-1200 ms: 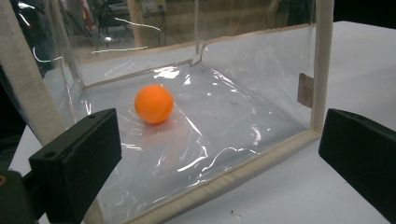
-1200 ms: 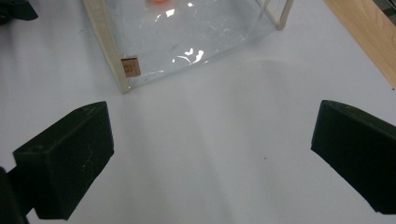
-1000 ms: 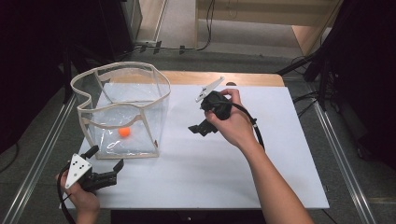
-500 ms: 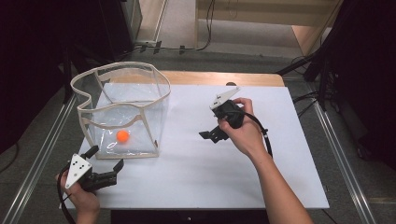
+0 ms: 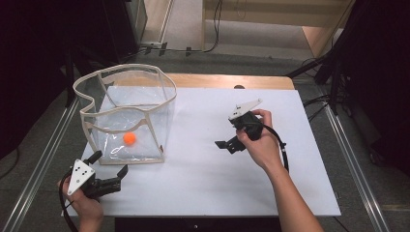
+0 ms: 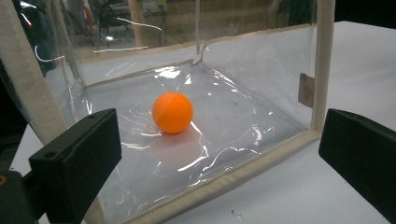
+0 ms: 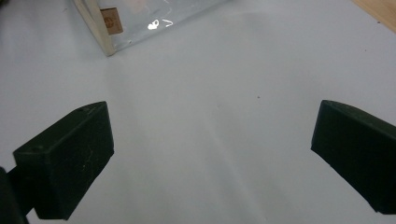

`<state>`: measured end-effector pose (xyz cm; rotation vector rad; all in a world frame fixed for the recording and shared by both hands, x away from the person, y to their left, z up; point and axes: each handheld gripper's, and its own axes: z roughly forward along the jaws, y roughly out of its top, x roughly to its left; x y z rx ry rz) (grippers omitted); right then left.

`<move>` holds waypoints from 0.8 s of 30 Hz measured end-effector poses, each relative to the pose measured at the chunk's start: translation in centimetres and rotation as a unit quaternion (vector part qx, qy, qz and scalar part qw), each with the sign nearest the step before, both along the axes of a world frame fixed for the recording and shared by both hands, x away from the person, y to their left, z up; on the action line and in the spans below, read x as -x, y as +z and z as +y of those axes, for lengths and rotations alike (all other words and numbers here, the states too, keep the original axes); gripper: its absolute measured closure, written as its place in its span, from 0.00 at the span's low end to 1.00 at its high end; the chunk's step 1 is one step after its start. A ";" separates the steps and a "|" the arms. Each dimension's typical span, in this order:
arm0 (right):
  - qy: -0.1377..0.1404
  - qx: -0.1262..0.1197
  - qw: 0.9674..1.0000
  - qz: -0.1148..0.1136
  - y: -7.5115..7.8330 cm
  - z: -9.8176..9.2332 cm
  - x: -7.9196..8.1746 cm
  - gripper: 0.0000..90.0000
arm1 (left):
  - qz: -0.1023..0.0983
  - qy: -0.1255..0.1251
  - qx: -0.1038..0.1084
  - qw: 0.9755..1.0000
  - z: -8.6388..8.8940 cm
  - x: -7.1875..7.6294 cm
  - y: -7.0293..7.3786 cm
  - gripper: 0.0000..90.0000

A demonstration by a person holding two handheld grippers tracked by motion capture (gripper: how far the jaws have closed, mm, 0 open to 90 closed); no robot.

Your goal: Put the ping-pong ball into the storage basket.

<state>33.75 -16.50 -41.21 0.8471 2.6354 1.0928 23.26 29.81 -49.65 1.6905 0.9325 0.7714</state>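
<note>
Clear plastic walls of a soft-sided bin [image 5: 145,113] blur much of what sits behind them, with glare streaks and wrinkles across the floor of the bin in the left gripper view. An orange ball [image 5: 129,138] rests on that floor, toward the near side of the bin, apart from every wall. In the left gripper view the ball [image 6: 172,112] shows plainly through the near wall, between the two black jaws, which stand wide apart and hold nothing. The cream fabric edging of the bin [image 6: 233,175] runs along its base and up its corners; a small tan label on one corner post is too small to read.

From above, the left gripper [image 5: 109,169] sits at the near left corner of the white table [image 5: 203,183], just outside the bin's near wall, the hand under it partly cut off by the bottom edge. The right gripper [image 5: 228,144] is held above the middle of the table, well apart from the bin, its jaws also spread and empty. The hand covers most of its body. In the right gripper view one lower corner of the bin [image 7: 107,32] is cut off by the top edge.

Bare white surface lies all around the right gripper, and a wooden strip [image 5: 227,80] borders the table's far edge.
</note>
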 end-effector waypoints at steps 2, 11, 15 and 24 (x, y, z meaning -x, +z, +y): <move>-0.002 -0.002 1.000 -0.001 -0.1 -0.2 0.1 0.00 | 0.000 0.000 0.000 1.000 0.0 0.0 0.0 0.00; -0.017 -0.016 1.000 -0.004 -1.2 -1.5 0.8 0.00 | 0.000 0.000 0.000 1.000 0.0 0.0 0.0 0.00; -0.017 -0.019 1.000 -0.006 -1.7 -2.1 1.1 0.00 | 0.000 0.000 0.000 1.000 0.0 0.0 0.0 0.00; -0.028 -0.035 0.999 -0.007 -3.3 -3.3 2.1 0.00 | 0.000 0.000 0.000 1.000 0.0 0.0 0.0 0.00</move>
